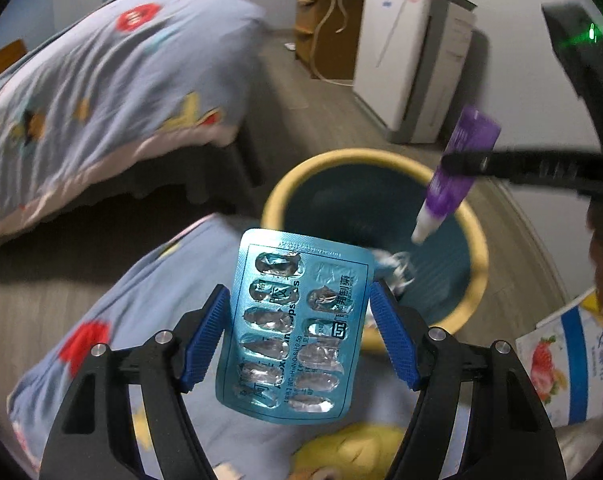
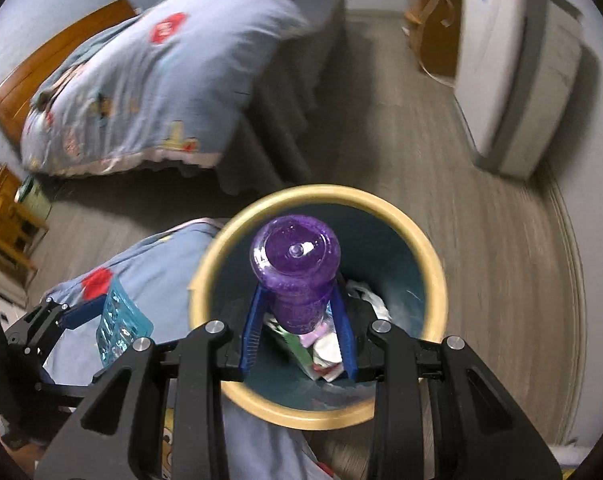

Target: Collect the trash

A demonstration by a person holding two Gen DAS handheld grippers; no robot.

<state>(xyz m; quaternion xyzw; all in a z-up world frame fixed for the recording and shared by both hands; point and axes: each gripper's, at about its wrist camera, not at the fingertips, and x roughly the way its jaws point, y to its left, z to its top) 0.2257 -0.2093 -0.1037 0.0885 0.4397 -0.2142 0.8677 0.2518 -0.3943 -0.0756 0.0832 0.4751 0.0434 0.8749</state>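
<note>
Tube (image 2: 297, 276) and blister pack (image 1: 293, 332) above bin (image 2: 433, 264)

The floor of the bin (image 1: 477, 248) is largely hidden by the blister pack (image 1: 293, 320). The carton (image 1: 561, 360) is cut off at the frame's edge, and its print cannot be read.

A grey wood-grain floor (image 2: 481, 240) is seen, on which a yellow-rimmed teal waste bin (image 2: 433, 280) is stood. A bed (image 2: 261, 140) under a blue patterned quilt (image 2: 149, 92), a white appliance (image 2: 513, 80) and a wooden cabinet (image 1: 325, 32) are also borne by it.
</note>
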